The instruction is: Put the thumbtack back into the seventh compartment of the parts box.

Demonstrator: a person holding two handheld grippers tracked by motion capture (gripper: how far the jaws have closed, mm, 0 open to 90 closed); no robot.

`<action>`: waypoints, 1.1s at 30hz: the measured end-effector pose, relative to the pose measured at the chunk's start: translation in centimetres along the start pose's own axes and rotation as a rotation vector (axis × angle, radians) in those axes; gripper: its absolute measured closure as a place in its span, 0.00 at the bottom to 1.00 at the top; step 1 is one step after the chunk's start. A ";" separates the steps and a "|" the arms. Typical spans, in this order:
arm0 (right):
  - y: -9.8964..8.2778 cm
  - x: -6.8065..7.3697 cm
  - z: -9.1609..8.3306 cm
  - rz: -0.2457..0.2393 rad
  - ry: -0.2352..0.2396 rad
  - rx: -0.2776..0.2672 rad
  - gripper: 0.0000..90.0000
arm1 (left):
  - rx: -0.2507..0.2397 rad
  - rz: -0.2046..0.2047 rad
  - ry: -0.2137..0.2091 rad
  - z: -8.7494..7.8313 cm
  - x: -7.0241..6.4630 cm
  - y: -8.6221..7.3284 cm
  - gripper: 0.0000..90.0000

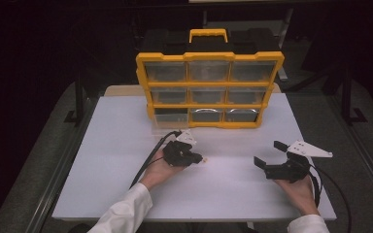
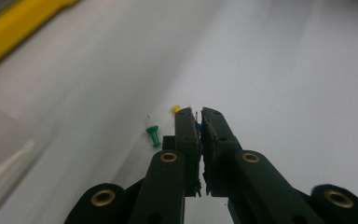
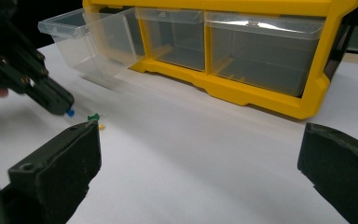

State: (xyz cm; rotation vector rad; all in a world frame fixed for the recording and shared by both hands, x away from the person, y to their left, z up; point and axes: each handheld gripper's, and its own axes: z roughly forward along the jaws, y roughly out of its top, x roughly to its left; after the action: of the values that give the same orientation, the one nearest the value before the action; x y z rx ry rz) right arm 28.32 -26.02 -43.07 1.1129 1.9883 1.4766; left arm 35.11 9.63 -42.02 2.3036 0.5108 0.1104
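My left gripper [image 1: 200,159] rests low over the white table [image 1: 233,189], a little left of centre, shut on a blue pushpin [image 2: 199,126] whose head shows between the pads. In the right gripper view the blue pushpin [image 3: 70,112] sticks out at the tip of the left gripper [image 3: 60,106]. A green pushpin [image 2: 153,135] and a yellow pushpin [image 2: 176,109] lie on the table just beside those jaws. My right gripper [image 1: 268,153] hovers at the right, jaws wide open with nothing between them.
A yellow drawer organiser [image 1: 209,57] with clear drawers stands at the back of the table. Its bottom-left drawer [image 3: 88,37] is pulled out toward the left gripper. Black cases sit behind it.
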 end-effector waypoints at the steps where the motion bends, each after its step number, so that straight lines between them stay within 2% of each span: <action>1: 0.0 0.0 0.0 -0.002 0.000 0.003 0.00 | -0.005 -0.001 0.003 -0.2 0.0 0.1 0.95; 2: 0.0 0.0 0.0 -0.002 -0.001 0.004 0.00 | -0.005 -0.001 0.003 -0.2 0.0 0.1 0.95; 11: 0.0 -0.2 -0.2 0.009 -0.008 -0.006 0.00 | -0.069 -0.004 0.050 -3.6 0.9 1.0 0.95; 18: 0.0 -0.1 -0.1 0.006 -0.007 0.000 0.00 | -0.125 -0.045 0.081 -6.1 2.1 1.1 0.95; 23: 0.0 -0.2 -0.1 0.008 -0.007 -0.001 0.00 | -0.147 -0.052 0.113 -7.3 2.7 1.2 0.95; 29: -0.1 -0.1 0.0 0.009 -0.005 0.009 0.00 | -0.181 -0.083 0.146 -8.9 4.5 1.5 0.95; 32: -0.1 -0.1 0.0 0.008 -0.005 0.008 0.00 | -0.183 -0.090 0.165 -9.4 5.1 1.5 0.95; 33: -0.1 -0.2 0.0 0.008 -0.004 0.008 0.00 | -0.181 -0.104 0.180 -9.7 5.7 1.3 0.95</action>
State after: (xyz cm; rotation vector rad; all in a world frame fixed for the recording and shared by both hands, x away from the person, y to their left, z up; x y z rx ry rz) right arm 28.37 -26.18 -43.15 1.1276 1.9908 1.4707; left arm 38.50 17.50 -34.63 2.0972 0.6830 0.3033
